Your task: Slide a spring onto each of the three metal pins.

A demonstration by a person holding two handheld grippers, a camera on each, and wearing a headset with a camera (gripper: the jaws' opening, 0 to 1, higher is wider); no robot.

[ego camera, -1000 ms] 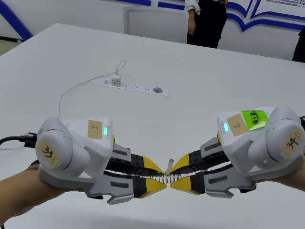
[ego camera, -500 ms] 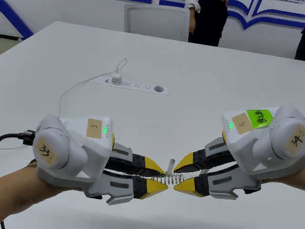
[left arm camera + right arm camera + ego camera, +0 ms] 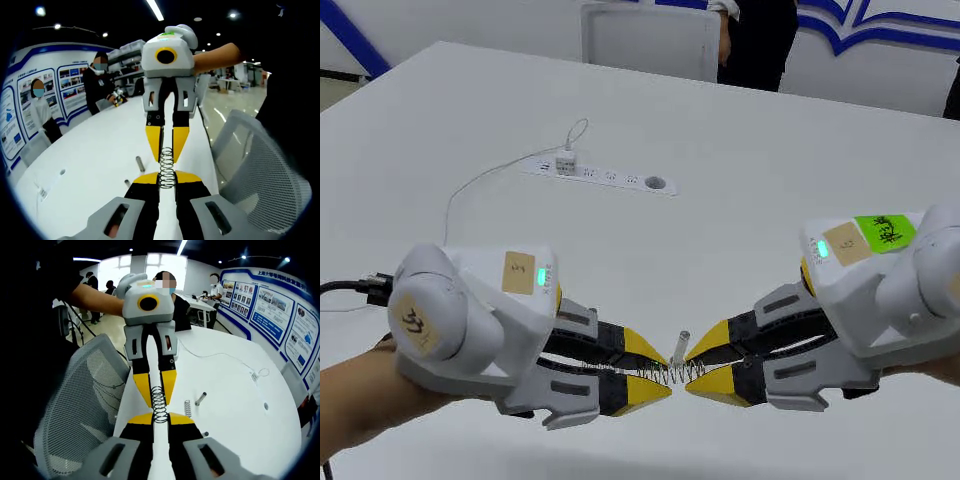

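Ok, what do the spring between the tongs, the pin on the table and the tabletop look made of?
Spring: thin bare wire, silvery, probably steel, with glints along its open coils.
Pin: smooth grey metal, likely steel, with a bright highlight along the shaft.
Tabletop: white, fairly matte, possibly laminate, with soft diffuse reflections and no grain.

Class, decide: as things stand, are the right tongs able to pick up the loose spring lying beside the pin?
Probably not yet: the right tongs are shut on one end of the held spring, the left tongs on the other. The loose spring itself lies in the open.
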